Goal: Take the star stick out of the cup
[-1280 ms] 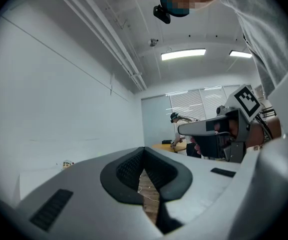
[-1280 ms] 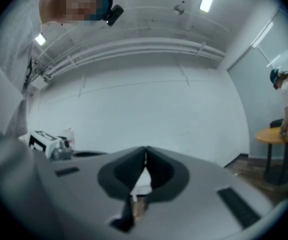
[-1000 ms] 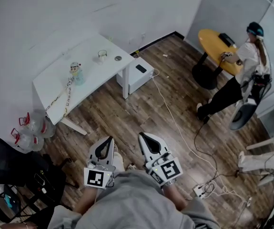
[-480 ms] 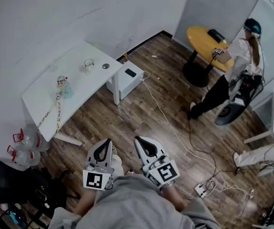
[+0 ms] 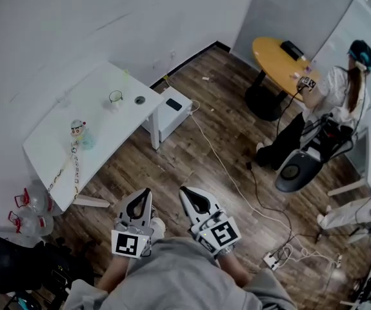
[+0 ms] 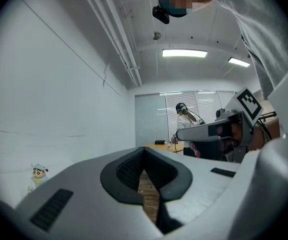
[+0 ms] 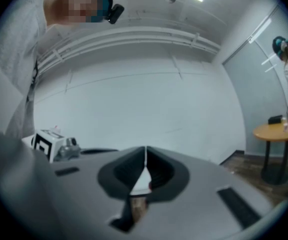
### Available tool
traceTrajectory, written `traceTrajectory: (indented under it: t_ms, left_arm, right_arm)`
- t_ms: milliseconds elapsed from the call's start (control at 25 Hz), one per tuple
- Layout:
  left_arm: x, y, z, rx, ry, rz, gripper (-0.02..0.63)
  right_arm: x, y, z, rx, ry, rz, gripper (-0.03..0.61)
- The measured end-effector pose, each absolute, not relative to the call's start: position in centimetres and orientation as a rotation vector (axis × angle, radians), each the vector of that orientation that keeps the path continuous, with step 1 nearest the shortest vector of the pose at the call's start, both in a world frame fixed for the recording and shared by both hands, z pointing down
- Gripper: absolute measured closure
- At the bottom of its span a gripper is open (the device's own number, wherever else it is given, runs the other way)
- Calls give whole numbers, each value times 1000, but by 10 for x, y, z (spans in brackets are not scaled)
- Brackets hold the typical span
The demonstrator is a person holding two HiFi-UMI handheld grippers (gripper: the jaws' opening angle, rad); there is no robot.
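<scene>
A clear cup stands near the far end of a white table. A faint pale stick seems to rise from it, too small to make out. A cartoon figurine stands mid-table, with a beaded strand trailing from it. My left gripper and right gripper are held side by side over the wood floor, well short of the table. Both are shut and hold nothing. In the left gripper view, the left gripper has its jaws together, and the figurine shows low at left. The right gripper faces a bare wall.
A white box stands by the table leg, and a cable runs across the floor to a power strip. Water jugs sit at the table's near end. At far right are a yellow round table, a person and a stool.
The white table has slid left and down in the head view as I move across the floor. The person at the yellow table has shifted right. Both grippers stay shut.
</scene>
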State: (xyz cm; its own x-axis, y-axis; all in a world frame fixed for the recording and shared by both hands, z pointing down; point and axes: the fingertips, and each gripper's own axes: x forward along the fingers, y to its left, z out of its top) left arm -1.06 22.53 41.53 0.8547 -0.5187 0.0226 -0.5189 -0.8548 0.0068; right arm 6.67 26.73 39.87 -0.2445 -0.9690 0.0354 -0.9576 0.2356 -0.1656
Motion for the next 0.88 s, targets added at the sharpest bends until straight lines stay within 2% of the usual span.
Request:
traceTrajectory:
  t_ms: [880]
  left_arm:
    - [-12, 61, 410, 3067, -778, 12, 578]
  right_arm:
    - [62, 108, 400, -1941, 2349, -228, 543]
